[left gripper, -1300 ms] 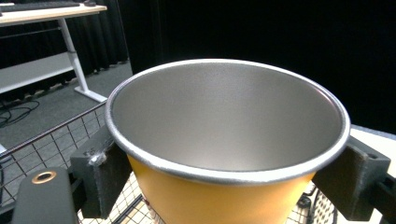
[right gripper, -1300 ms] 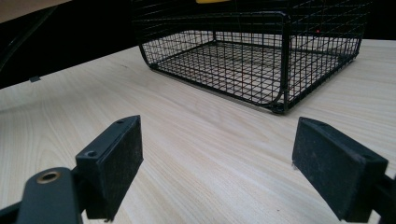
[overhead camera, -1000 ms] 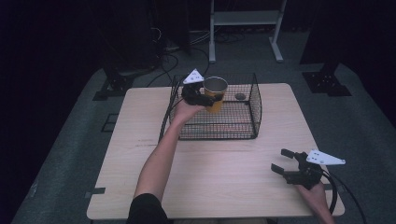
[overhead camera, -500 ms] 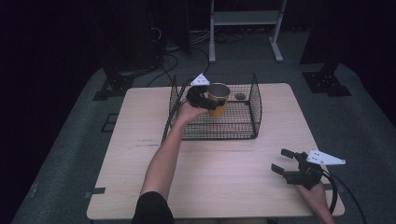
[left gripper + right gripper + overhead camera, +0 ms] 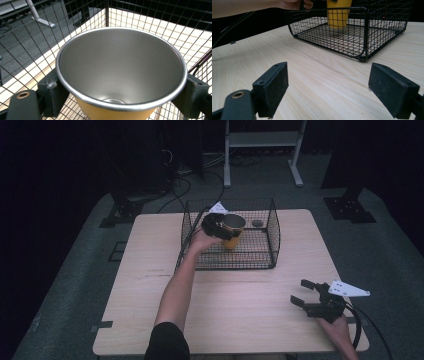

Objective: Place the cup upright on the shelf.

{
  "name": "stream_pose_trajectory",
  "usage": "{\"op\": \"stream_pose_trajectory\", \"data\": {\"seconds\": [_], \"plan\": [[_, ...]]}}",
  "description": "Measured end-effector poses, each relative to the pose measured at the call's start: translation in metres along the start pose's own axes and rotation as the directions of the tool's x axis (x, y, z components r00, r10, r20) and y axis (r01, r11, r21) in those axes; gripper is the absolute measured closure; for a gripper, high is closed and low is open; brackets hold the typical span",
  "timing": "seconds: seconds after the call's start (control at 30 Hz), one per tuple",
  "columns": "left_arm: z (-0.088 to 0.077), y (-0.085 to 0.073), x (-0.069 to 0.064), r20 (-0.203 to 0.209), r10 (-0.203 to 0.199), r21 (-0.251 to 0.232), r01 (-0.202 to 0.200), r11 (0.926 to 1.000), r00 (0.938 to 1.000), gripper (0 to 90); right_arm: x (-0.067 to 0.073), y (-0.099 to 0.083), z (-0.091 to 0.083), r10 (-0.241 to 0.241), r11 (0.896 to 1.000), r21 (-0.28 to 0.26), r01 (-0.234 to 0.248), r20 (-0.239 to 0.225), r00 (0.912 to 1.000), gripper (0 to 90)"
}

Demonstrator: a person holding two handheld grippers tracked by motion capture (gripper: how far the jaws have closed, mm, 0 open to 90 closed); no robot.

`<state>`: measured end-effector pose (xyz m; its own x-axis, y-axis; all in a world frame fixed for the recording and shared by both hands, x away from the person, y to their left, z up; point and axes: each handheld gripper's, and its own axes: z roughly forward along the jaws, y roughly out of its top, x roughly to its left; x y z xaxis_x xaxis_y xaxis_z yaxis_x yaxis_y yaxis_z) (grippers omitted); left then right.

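A yellow cup with a bare metal inside (image 5: 232, 229) (image 5: 120, 72) (image 5: 338, 13) hangs upright in the black wire basket (image 5: 270, 245) (image 5: 362, 32) at the table's far middle. My left gripper (image 5: 220, 226) (image 5: 120, 100) is shut on the cup, its jaws pressing on both sides just under the rim. The cup's base hovers close over the basket floor. A small dark round thing (image 5: 257, 223) lies in the basket's far right corner. Near the table's front right edge my right gripper (image 5: 304, 292) (image 5: 328, 91) stands open above bare wood, nothing between its jaws.
The light wood table (image 5: 150, 270) has free room on its left and front. The person's left forearm (image 5: 177, 285) reaches across the middle to the basket. Stand legs (image 5: 295, 170) and cables lie on the grey floor beyond.
The left gripper has brought the cup lower and slightly right, down inside the basket. The right gripper has stayed still.
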<state>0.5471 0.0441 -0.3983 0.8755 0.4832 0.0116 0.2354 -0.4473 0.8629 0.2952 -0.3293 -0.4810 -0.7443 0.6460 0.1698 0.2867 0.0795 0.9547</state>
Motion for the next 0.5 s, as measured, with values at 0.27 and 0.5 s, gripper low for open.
{"op": "stream_pose_trajectory", "data": {"seconds": [0.27,0.5], "plan": [[0.009,-0.002,-0.004,-0.002,0.02,0.066,-0.02,0.9976,0.9998,13.7,0.0,0.0,0.0,0.0,1.0,-0.001,0.0,-0.003,1.0,15.1],[0.013,-0.003,-0.003,0.009,0.008,0.109,-0.009,0.994,0.9999,13.7,0.0,0.0,0.0,0.002,1.0,0.0,-0.002,-0.006,1.0,15.1]]}}
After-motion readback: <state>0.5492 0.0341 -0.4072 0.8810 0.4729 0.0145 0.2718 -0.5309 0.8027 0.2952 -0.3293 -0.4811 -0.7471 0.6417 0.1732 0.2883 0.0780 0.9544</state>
